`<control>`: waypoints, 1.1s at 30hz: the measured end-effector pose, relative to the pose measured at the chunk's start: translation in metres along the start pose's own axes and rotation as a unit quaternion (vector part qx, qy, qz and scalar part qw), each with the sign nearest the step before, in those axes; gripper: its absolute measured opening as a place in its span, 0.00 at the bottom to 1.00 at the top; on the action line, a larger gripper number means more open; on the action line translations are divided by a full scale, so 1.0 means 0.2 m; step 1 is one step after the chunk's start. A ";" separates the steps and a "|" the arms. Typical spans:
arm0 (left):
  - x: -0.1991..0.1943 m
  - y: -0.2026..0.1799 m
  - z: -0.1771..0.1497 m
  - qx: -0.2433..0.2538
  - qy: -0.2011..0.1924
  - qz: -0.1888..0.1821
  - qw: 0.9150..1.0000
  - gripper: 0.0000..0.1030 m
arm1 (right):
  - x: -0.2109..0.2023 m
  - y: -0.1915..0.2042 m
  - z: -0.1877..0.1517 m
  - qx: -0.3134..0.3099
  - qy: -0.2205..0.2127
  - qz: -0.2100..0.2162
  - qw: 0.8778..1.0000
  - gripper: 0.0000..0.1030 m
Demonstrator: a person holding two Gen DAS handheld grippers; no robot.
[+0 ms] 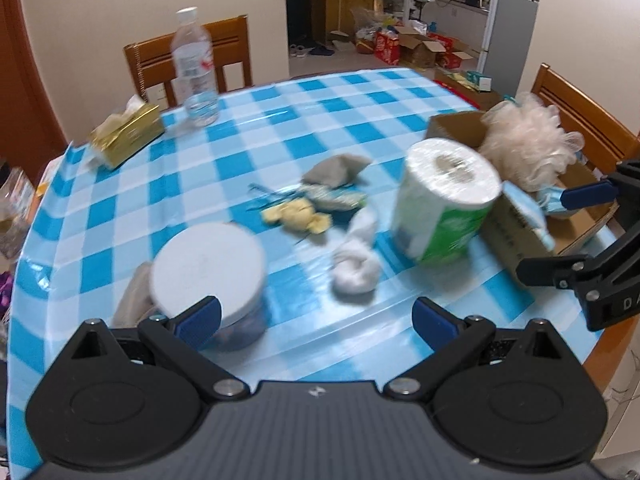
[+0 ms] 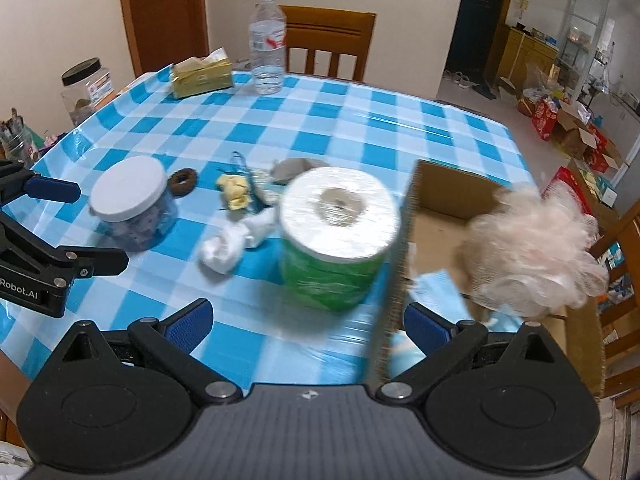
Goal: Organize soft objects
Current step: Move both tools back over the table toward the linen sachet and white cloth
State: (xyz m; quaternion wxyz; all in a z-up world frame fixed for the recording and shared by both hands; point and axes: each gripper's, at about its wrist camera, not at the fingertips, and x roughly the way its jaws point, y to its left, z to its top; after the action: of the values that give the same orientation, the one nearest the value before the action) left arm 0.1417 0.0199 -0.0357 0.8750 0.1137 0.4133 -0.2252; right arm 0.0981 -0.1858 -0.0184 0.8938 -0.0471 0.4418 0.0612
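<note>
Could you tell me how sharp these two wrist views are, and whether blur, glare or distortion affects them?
Left wrist view: motion blur smears the toilet roll and white-lidded jar; fisheye bends the table edge. Right wrist view: the cardboard box and bath pouf are blurred; faint glare streaks the tablecloth.

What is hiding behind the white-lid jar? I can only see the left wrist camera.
Observer: A small brown ring-shaped thing lies on the cloth just beside the white-lidded jar.
Operator: Is the box full?
Observer: No. The puffy sponge fills the right side of the box, and bare cardboard floor shows on the left.
Operator: Are there other jars?
Observer: Yes, a clear black-lidded jar stands past the table's left edge.
</note>
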 end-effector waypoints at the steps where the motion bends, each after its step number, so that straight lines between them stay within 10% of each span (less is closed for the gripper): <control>1: 0.00 0.03 -0.02 -0.001 0.001 0.002 1.000 0.98 | 0.01 0.03 0.01 -0.002 0.002 0.001 1.000 1.00; 24: 0.13 0.43 -0.26 -0.129 0.082 0.081 0.985 0.98 | 0.40 0.45 0.10 -0.101 0.019 0.098 0.990 1.00; 33: 0.13 0.46 -0.25 -0.159 0.092 0.123 0.975 0.98 | 0.62 0.52 0.12 -0.123 0.006 0.064 0.990 1.00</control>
State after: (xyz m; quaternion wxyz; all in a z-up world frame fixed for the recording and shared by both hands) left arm 0.1678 0.1109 -0.0867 0.8608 0.0431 0.5058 -0.0360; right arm 0.1757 -0.0723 -0.1053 0.8729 -0.1290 0.4380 0.1720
